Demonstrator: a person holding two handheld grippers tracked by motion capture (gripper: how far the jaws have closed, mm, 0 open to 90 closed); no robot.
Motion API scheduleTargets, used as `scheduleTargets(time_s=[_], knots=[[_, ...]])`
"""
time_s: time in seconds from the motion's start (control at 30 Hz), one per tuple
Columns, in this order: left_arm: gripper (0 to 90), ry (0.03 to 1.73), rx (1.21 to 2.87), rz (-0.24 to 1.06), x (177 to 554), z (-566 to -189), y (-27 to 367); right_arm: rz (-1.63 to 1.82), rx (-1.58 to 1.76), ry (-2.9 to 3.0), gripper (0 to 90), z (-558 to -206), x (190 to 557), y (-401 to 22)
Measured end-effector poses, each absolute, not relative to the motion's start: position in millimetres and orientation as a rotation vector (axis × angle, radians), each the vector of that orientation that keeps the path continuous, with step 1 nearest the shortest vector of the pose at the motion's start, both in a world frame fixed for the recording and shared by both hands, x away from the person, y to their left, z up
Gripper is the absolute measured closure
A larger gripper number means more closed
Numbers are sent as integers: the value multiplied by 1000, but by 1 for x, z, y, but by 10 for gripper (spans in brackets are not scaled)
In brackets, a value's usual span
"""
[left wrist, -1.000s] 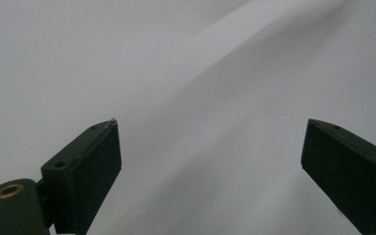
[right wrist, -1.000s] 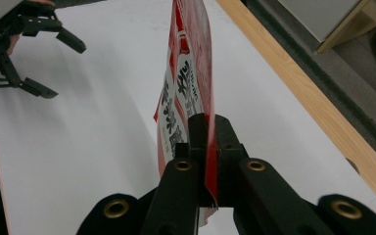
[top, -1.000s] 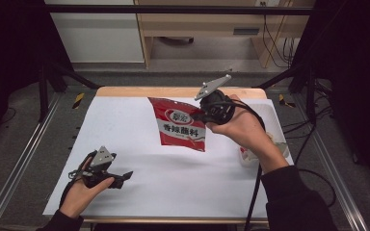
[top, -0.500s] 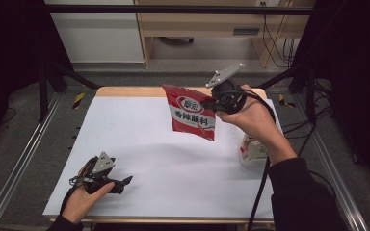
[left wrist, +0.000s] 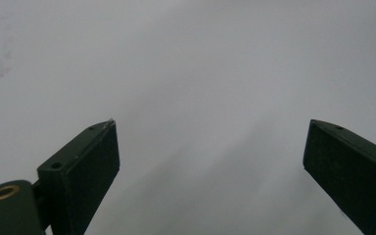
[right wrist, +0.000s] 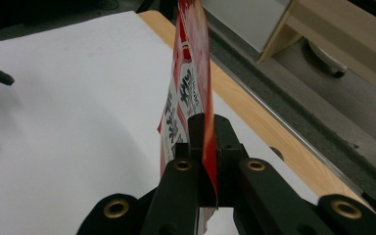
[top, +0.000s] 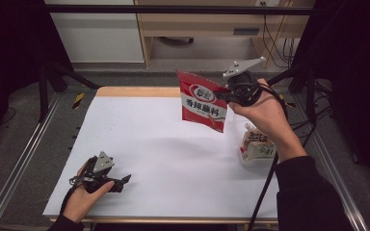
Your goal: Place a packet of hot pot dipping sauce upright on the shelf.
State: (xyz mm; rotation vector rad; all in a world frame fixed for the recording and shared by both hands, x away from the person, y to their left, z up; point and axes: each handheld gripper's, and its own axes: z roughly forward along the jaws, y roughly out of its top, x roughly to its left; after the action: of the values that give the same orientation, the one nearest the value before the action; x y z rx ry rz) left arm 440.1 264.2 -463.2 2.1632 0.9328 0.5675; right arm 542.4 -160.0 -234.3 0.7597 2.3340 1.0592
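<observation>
Between my right tongs [top: 221,96], clenched on its edge, a red pouch [top: 203,102] hangs lifted; placing remains. My left tongs [top: 125,180] rest released, well apart.

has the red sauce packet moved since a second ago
Yes. The red packet, clamped in the right gripper, has been lifted off the white table and carried toward its far right corner.

The red pouch [top: 203,102] I hold up bears a round white logo too small to read and, below it on a white band, the Chinese characters 香辣蘸料 in dark print.
</observation>
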Motion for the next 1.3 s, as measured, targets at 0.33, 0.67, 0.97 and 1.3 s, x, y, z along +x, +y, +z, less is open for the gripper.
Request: scheduleTargets(time_s=[0.33, 0.67, 0.97, 1.3], knots=[[64, 935, 2170, 569, 440, -464, 264, 1045, 845, 2241, 900, -234, 552, -187], [64, 938, 2185, 566, 441, -465, 264, 1037, 898, 2187, 900, -238, 558, -210], [65, 934, 2194, 564, 440, -466, 264, 1039, 926, 2162, 900, -240, 556, -225], [65, 936, 2195, 564, 440, -466, 264, 1033, 960, 2133, 900, -242, 562, -242]])
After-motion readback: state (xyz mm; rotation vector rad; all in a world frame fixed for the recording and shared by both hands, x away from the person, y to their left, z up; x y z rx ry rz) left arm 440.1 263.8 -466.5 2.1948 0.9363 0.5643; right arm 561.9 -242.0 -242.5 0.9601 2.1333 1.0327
